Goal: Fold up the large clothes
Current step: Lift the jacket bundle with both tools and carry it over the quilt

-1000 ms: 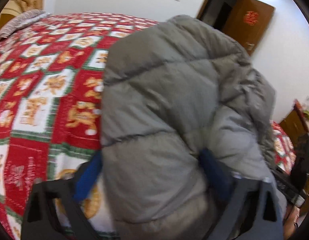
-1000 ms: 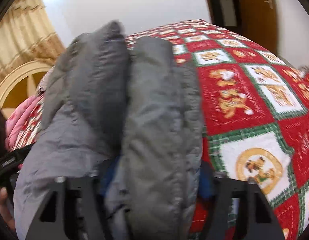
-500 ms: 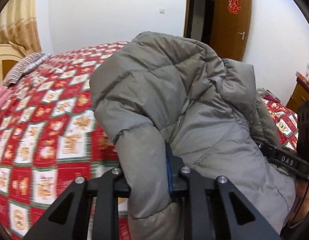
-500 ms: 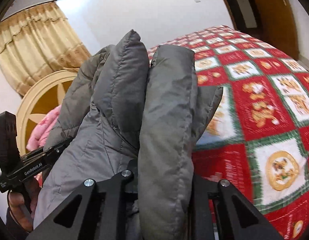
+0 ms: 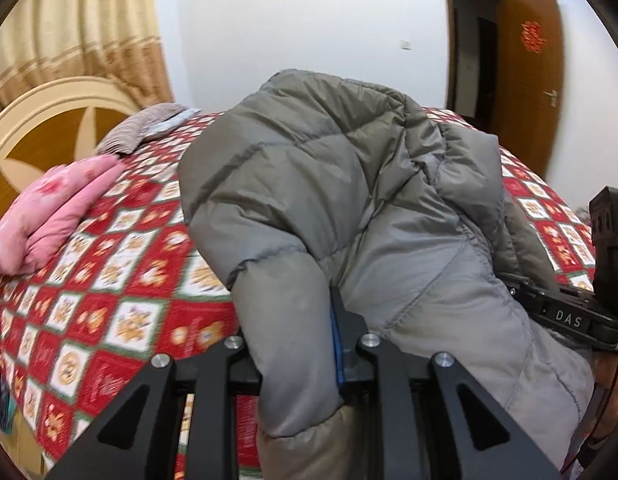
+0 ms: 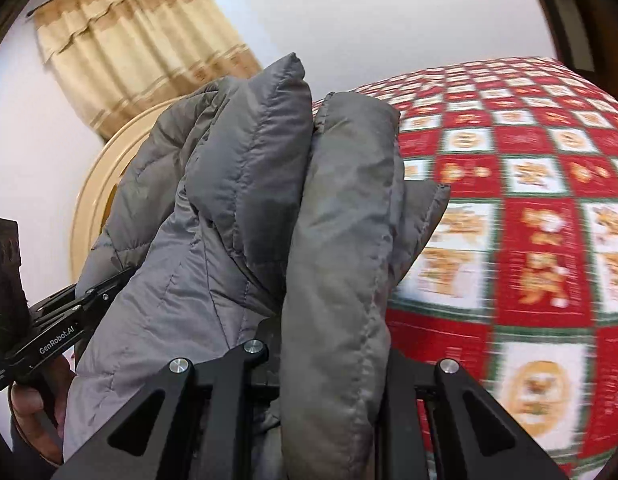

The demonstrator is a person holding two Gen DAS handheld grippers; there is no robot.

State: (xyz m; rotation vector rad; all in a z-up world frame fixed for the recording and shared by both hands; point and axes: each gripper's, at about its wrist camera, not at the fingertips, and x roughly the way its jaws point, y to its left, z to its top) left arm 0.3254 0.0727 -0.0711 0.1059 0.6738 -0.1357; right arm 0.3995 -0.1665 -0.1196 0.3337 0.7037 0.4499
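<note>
A grey quilted puffer jacket (image 5: 349, 200) hangs bunched and doubled over above the bed (image 5: 121, 280), its padded folds raised upright, one thick edge standing foremost.

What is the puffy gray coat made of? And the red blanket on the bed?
The coat looks like thin, smooth nylon-type fabric stuffed with soft filling: it has a slight sheen and stitched lines that split it into puffy sections. What the filling is can't be seen. The blanket looks like matte printed cloth, probably cotton or a blend, with red, white and green squares.
</note>
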